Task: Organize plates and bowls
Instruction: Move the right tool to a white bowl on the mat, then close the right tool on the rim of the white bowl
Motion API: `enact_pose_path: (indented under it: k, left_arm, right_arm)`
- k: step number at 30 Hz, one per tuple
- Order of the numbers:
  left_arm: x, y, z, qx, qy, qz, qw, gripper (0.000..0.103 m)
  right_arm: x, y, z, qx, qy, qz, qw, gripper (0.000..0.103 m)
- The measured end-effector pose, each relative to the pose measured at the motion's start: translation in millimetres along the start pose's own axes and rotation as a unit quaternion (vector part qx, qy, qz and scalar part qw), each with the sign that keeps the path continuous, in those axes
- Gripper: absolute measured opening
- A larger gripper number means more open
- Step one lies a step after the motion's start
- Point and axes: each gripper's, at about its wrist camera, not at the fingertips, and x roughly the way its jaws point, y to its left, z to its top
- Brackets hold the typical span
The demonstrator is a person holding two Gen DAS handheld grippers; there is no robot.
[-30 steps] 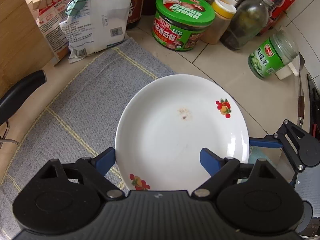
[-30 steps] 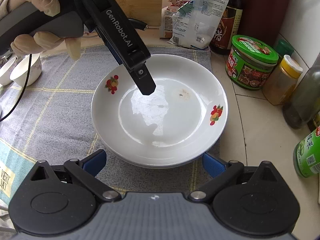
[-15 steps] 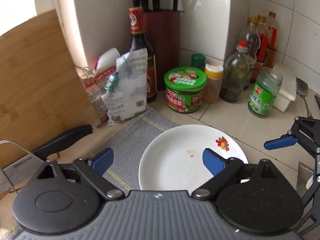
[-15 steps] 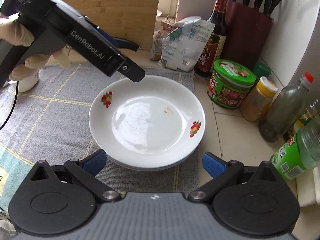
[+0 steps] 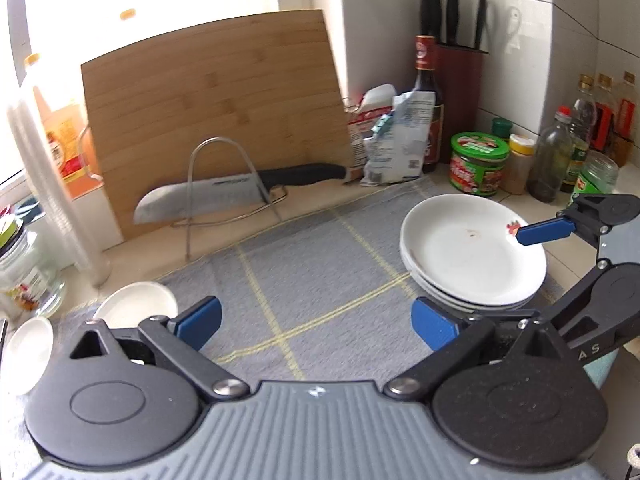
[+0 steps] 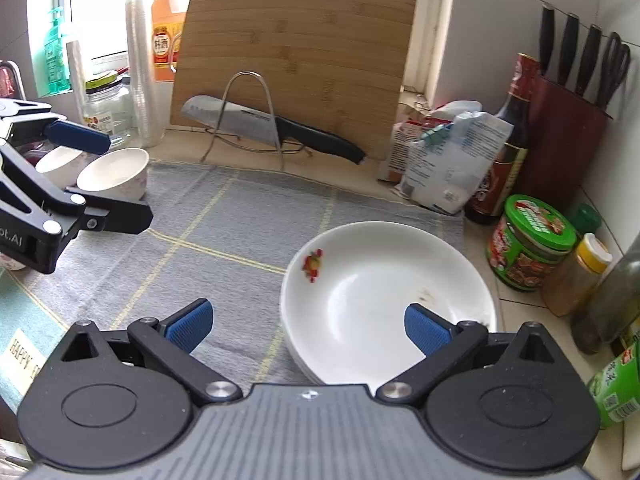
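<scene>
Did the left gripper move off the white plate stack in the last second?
Yes. The left gripper pulled away from the white plate stack, toward the small white bowls, jaws opening, empty.

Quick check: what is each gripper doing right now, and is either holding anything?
Left gripper: jaws opening, nothing between them.
Right gripper: open, holding nothing.

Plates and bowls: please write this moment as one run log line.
plates: stacked on cloth | bowls: at cloth's far-left corner | left gripper: opening, empty | right gripper: open, empty
</scene>
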Motion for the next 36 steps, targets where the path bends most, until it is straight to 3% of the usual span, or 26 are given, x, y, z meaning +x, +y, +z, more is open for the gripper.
enact_pose_path:
  k: [6, 16, 24, 36]
  left_arm:
    - [-30, 49, -53, -0.013, 0.010, 0.059, 0.9981, 0.101]
    - [-69, 140, -127, 0.000, 0.032, 0.093, 0.9951, 0.101]
    - [-65, 185, -167, -0.007, 0.057, 0.033, 0.9978, 0.101]
    - [-45, 192, -180, -0.008, 0.043, -0.035, 0.9984, 0.101]
  right_arm:
    - [18, 62, 16, -0.014, 0.003, 0.023, 1.000, 0.103]
    - [46, 185, 47, -0.006, 0.019, 0.075, 0.997, 0.103]
    - [65, 252, 66, -0.030, 0.033, 0.113, 0.993, 0.103]
    - [92, 294, 72, -0.065, 0.064, 0.158, 0.983, 0.103]
